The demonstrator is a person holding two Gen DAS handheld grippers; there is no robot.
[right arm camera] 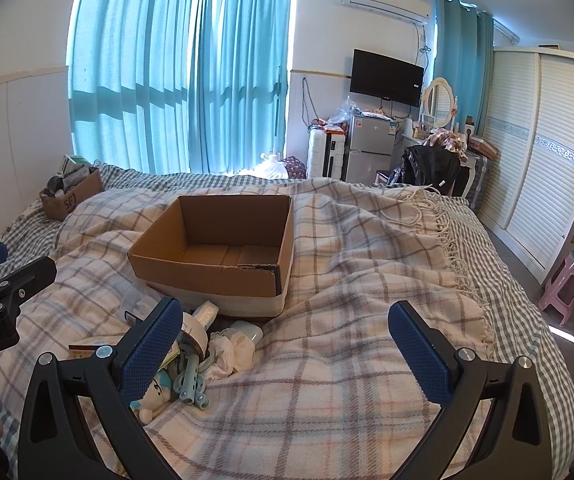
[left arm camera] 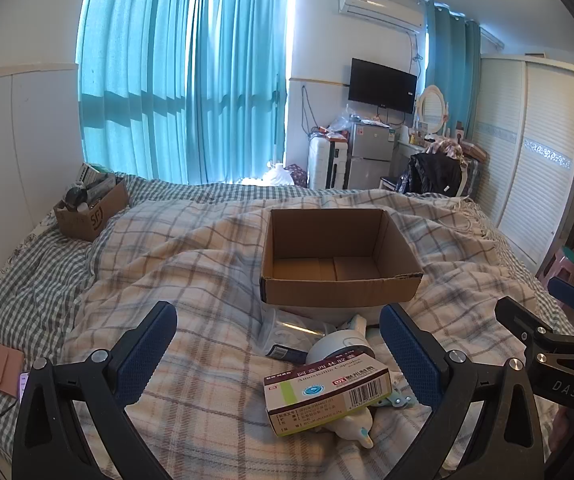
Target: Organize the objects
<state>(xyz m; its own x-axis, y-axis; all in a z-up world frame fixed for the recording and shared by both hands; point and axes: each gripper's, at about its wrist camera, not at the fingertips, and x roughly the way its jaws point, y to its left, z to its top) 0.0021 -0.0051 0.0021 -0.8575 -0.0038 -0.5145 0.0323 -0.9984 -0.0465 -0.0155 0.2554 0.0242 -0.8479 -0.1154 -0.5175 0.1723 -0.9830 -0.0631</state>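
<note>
Between the blue pads of the left claw [left arm camera: 279, 354], spread wide and gripping nothing, lies a heap of small things on the plaid blanket [left arm camera: 191, 264]: a medicine box [left arm camera: 327, 392] with a barcode sits nearest, tilted on top of a white plush toy [left arm camera: 357, 432], with a white tape roll [left arm camera: 341, 346] touching its far edge and a clear plastic bag [left arm camera: 287, 330] just beyond. Farther on, just past the heap, stands the open cardboard box [left arm camera: 339, 256], its inside bare. At the right edge of that view the right claw [right arm camera: 287, 334] shows only in part; its own camera shows it spread wide too, hovering over bare blanket, with the heap off to its near left, where a grey-blue clip [right arm camera: 191, 384] and a crumpled white cloth [right arm camera: 231, 354] lie beside the toy. From that side the cardboard box sits left of centre, and a white container [right arm camera: 223, 300] shows under its near wall. At the far left, on the checked sheet [left arm camera: 27, 276], a smaller carton [left arm camera: 89, 216] marked SF is filled with odds and ends. Near the left edge of the bed lies a pink wallet [left arm camera: 3, 368]. Beyond the bed hang teal curtains [left arm camera: 183, 80], with a wall television [left arm camera: 381, 85] and a small fridge [left arm camera: 369, 156] to their right, and a white wardrobe [right arm camera: 539, 152] at the far right.
</note>
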